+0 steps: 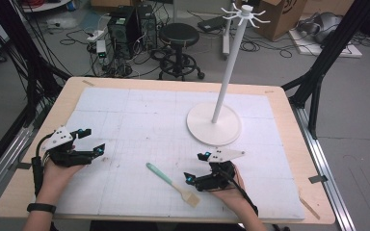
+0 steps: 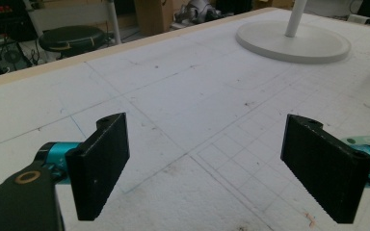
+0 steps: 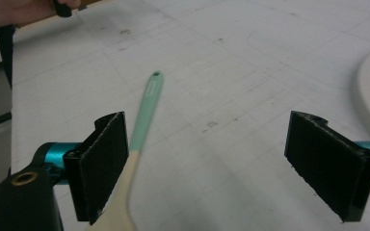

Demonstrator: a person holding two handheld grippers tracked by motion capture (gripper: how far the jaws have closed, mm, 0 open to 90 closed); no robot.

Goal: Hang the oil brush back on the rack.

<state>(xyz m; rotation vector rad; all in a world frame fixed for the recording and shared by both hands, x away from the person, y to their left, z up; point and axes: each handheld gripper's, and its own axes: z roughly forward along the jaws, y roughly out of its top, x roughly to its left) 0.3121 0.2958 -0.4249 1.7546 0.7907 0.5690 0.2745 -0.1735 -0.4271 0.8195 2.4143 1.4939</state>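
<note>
A pastry brush (image 1: 172, 184) with a mint-green handle and cream bristle head lies flat on the white mat (image 1: 139, 115) near the tabletop's front edge, handle pointing back-left. The right gripper (image 1: 196, 168) hovers just beside its bristle end, jaws spread wide, empty. The left gripper (image 1: 92, 140) sits near the left edge, jaws also wide, empty. A white hook stand (image 1: 215, 124) rises toward the back right.

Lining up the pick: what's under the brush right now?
The brush lies flat on the white gridded mat beside the open right tool. Nothing else shows beneath it; the mat directly under it is covered.
</note>
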